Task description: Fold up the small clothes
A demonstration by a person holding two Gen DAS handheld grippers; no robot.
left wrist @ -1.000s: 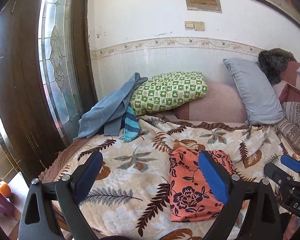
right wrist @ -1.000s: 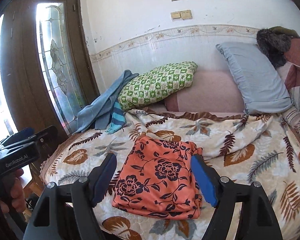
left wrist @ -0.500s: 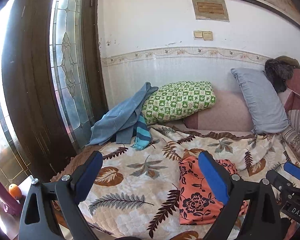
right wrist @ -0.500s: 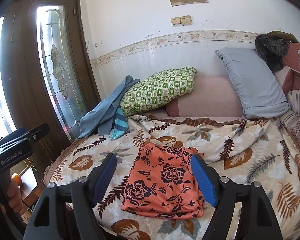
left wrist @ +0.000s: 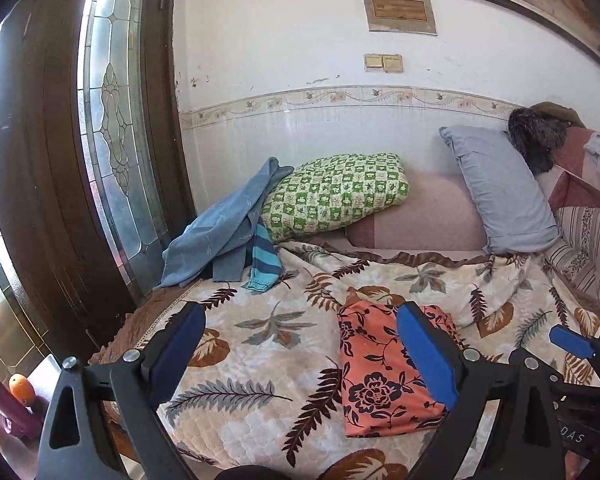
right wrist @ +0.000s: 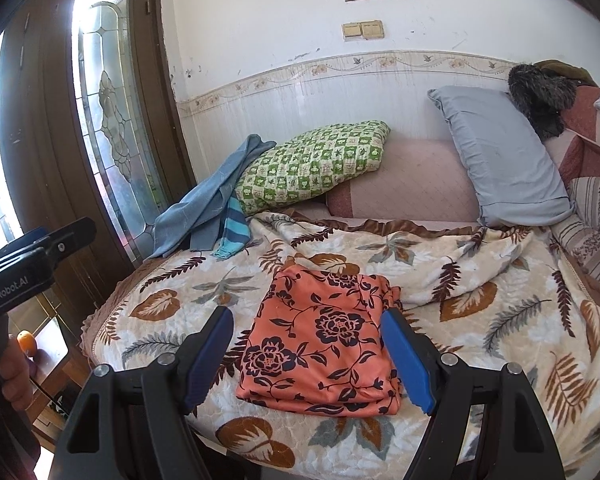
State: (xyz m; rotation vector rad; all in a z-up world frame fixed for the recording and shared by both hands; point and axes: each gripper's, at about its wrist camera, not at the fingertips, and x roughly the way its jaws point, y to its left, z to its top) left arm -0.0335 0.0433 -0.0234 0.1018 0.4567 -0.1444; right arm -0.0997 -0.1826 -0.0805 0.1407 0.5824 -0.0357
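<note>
A folded orange cloth with dark flowers lies flat on the leaf-patterned blanket near the bed's front edge. My right gripper hovers over it, held back from it, jaws wide open and empty. In the left wrist view the same orange cloth lies to the right of centre, partly behind the right blue pad. My left gripper is open and holds nothing, above the blanket. A pile of blue clothes with a striped piece lies at the bed's far left corner.
A green checked pillow and a grey pillow lean on the back wall. A dark wooden door with a glass panel stands left of the bed. An orange sits low at the left. A hand holds the left gripper's body.
Both grippers drew back and rose a little from the bed, the left one more. The orange cloth looks smaller and stays flat on the blanket. Both stay open.
</note>
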